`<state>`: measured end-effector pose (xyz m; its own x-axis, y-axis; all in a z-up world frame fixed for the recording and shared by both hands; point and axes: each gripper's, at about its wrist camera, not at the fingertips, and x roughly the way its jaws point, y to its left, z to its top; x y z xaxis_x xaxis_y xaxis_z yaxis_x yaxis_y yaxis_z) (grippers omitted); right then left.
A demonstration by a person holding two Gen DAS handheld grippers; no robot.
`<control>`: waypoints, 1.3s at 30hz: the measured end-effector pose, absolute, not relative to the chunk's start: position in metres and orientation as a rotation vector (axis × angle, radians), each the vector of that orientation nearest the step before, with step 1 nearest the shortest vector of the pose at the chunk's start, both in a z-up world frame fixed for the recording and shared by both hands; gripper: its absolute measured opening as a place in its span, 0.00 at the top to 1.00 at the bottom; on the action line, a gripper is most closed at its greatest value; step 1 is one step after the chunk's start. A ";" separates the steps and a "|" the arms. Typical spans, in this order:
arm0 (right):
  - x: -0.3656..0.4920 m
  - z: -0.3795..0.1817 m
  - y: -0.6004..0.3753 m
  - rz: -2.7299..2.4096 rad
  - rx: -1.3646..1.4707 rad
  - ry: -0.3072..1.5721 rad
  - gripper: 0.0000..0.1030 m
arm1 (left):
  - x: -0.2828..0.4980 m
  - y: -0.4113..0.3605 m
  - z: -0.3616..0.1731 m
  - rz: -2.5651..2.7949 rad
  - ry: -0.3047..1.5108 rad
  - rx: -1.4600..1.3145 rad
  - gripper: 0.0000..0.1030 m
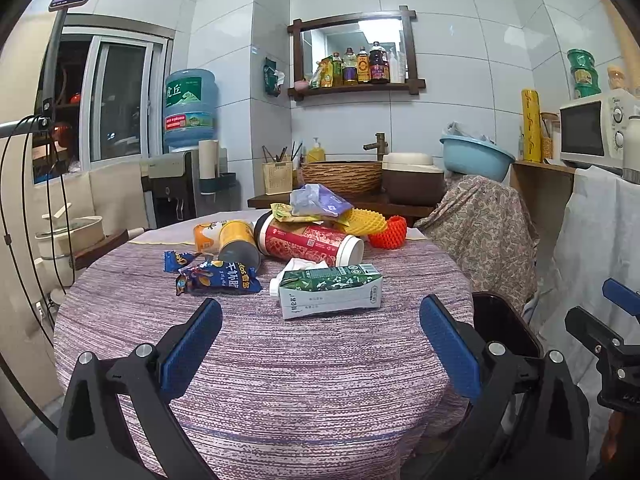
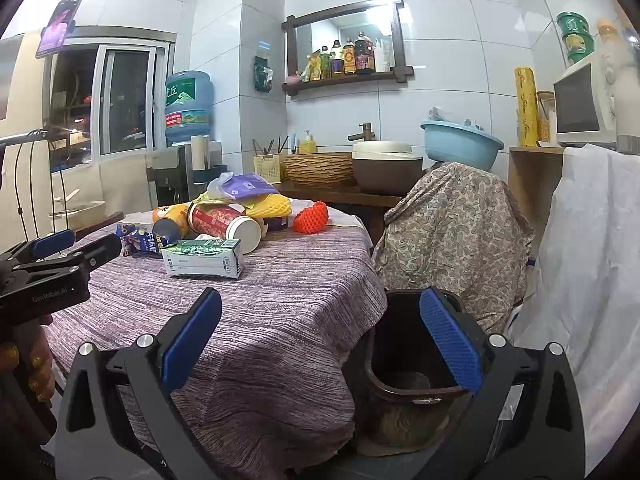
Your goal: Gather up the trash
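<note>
Both jaws spread wide, empty: left gripper faces the carton lying nearest on the table; right gripper hovers over the bin. Best to straddle the carton's narrow sides before closing.

Purple-striped tablecloth, green-white carton, seemingly paisley-patterned cover.

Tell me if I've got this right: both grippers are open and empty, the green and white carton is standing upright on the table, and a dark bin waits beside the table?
Nearly. The green and white carton is lying on its side on the table, not upright; the left wrist view shows it plainly. The rest holds: the left gripper and right gripper are open and empty, and the dark bin sits beside the table.
</note>
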<state>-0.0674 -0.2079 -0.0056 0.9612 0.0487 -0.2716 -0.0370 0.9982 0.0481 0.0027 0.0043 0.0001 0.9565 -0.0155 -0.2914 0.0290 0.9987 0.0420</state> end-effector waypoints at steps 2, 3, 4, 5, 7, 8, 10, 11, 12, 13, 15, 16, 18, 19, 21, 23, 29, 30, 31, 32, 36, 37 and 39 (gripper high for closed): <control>-0.067 -0.006 -0.208 0.044 0.044 0.276 0.05 | 0.003 0.004 -0.001 -0.026 0.299 0.048 0.05; -0.067 -0.006 -0.208 0.045 0.046 0.277 0.05 | 0.003 0.003 -0.001 -0.025 0.299 0.050 0.05; -0.067 -0.006 -0.208 0.045 0.046 0.278 0.05 | 0.003 0.003 -0.001 -0.026 0.300 0.050 0.05; -0.066 -0.007 -0.208 0.045 0.045 0.280 0.05 | 0.003 0.003 -0.001 -0.027 0.301 0.049 0.05; -0.066 -0.007 -0.208 0.044 0.045 0.281 0.05 | 0.003 0.003 -0.002 -0.027 0.300 0.048 0.05; -0.066 -0.007 -0.208 0.044 0.045 0.279 0.05 | 0.003 0.003 -0.002 -0.026 0.299 0.047 0.05; -0.067 -0.007 -0.209 0.041 0.043 0.276 0.05 | 0.004 0.003 -0.002 -0.028 0.303 0.045 0.05; -0.066 -0.008 -0.209 0.041 0.044 0.277 0.05 | 0.004 0.003 -0.003 -0.029 0.305 0.044 0.05; -0.066 -0.009 -0.209 0.042 0.048 0.277 0.05 | 0.004 0.003 -0.003 -0.030 0.305 0.044 0.05; -0.065 -0.009 -0.209 0.042 0.049 0.277 0.05 | 0.004 0.003 -0.003 -0.029 0.304 0.045 0.05; -0.065 -0.010 -0.210 0.044 0.054 0.279 0.05 | 0.004 0.003 -0.003 -0.029 0.305 0.044 0.05; -0.065 -0.010 -0.209 0.045 0.054 0.280 0.05 | 0.004 0.003 -0.003 -0.029 0.306 0.044 0.05; -0.065 -0.010 -0.209 0.046 0.053 0.281 0.05 | 0.004 0.004 -0.003 -0.029 0.305 0.043 0.05; -0.065 -0.010 -0.209 0.046 0.054 0.282 0.05 | 0.004 0.004 -0.003 -0.030 0.307 0.041 0.05; -0.065 -0.010 -0.209 0.046 0.055 0.280 0.05 | 0.005 0.004 -0.005 -0.029 0.309 0.038 0.05; -0.064 -0.010 -0.209 0.046 0.055 0.283 0.05 | 0.006 0.004 -0.006 -0.030 0.311 0.035 0.05; -0.063 -0.011 -0.209 0.046 0.056 0.287 0.05 | 0.004 0.004 -0.008 -0.032 0.312 0.039 0.05; -0.063 -0.011 -0.208 0.047 0.055 0.287 0.05 | 0.004 0.004 -0.008 -0.031 0.311 0.038 0.05; -0.063 -0.011 -0.209 0.047 0.056 0.287 0.05 | 0.004 0.004 -0.008 -0.031 0.312 0.039 0.05; -0.063 -0.011 -0.208 0.047 0.056 0.287 0.05 | 0.004 0.004 -0.008 -0.031 0.312 0.039 0.05; -0.064 -0.011 -0.207 0.047 0.057 0.288 0.05 | 0.004 0.004 -0.008 -0.031 0.312 0.038 0.05; -0.064 -0.011 -0.207 0.047 0.057 0.288 0.05 | 0.004 0.004 -0.008 -0.031 0.311 0.038 0.05; -0.064 -0.011 -0.207 0.047 0.056 0.289 0.05 | 0.004 0.004 -0.008 -0.030 0.311 0.039 0.05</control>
